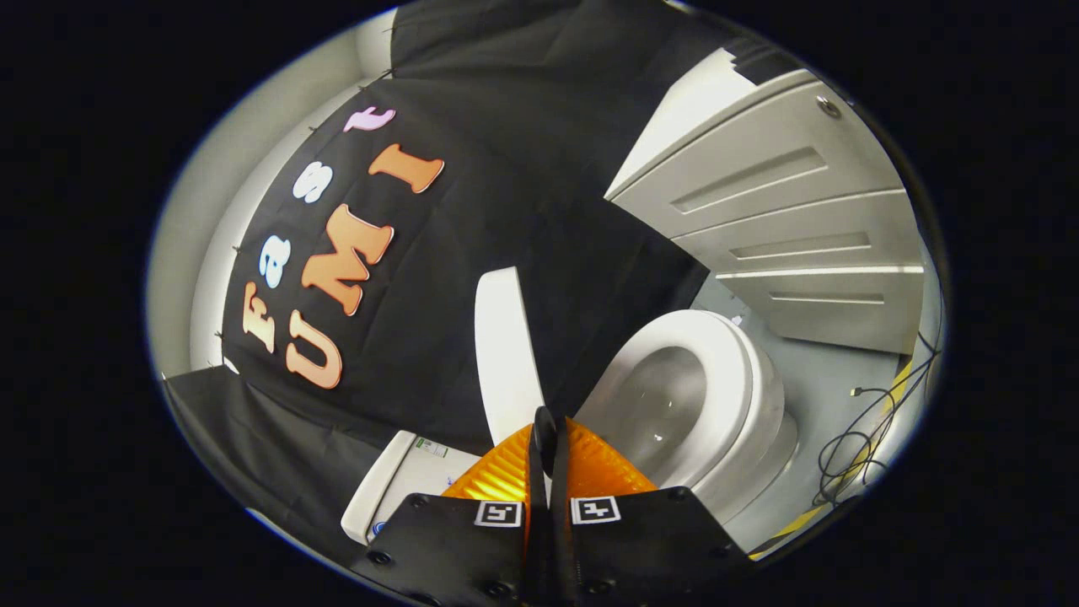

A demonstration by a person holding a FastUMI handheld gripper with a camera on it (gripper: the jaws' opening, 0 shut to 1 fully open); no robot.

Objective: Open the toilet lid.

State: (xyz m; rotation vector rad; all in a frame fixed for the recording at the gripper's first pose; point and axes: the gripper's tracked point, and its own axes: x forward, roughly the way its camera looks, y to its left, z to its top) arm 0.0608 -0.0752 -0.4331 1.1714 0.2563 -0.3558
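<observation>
- Booth wall (472, 211) of black cloth takes up the largest part of the scene, standing behind the toilet.
- Panelled white door (792, 228) stands beyond the toilet bowl, on the far side of the grey floor (818, 379).
- Toilet bowl (674, 405) is white, its seat ring down and its basin exposed; it sits just ahead of the gripper's fingers and to one side of them.
- Toilet lid (504, 346) is raised, standing edge-on and near upright against the cloth wall, hinged away from the bowl.
- Cistern (405, 480) shows as a white block just beside the gripper body, on the side opposite the bowl, with a small label on its top.
- Loose black cables (851, 447) lie coiled on the floor past the bowl, next to a strip of yellow tape.
- Gripper (548, 421): fingers pressed together with no gap visible between the tips. The lower edge of the lid lies directly at or just beyond the tips; whether the tips pinch it or merely touch it cannot be told.
</observation>
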